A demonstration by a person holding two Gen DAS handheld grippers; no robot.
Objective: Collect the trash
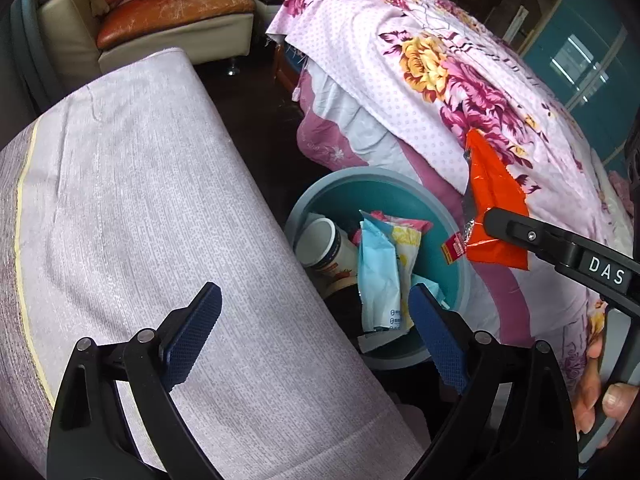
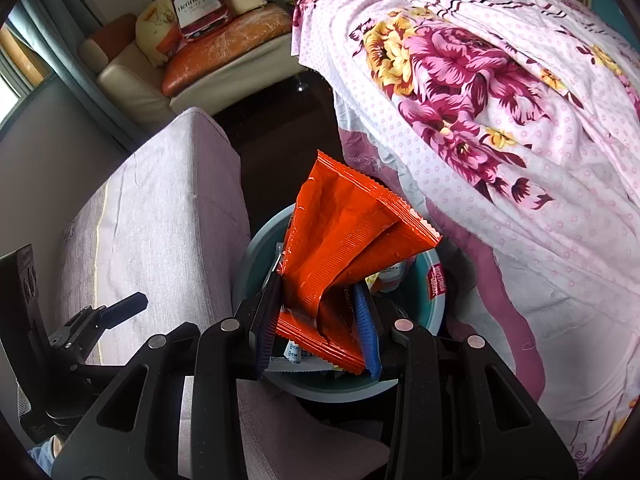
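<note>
Right gripper (image 2: 320, 312): clamped on orange wrapper (image 2: 344, 232), above teal bin (image 1: 400, 192). Left gripper (image 1: 316, 320): jaws wide, empty.

- Dark floor (image 1: 256, 128) runs between my pale lilac cushioned seat (image 1: 132, 200) and the bed (image 1: 400, 152).
- The teal bin (image 1: 404, 188) sits right on that floor, squeezed in the gap between the seat and the bed's hanging covers.
- A floral pink sheet (image 1: 432, 60) is draped over the bed, with a plainer pink and white quilt (image 1: 340, 132) hanging out below it.
- At the far end of the floor there's a cream sofa (image 1: 188, 28) with an orange cushion.
</note>
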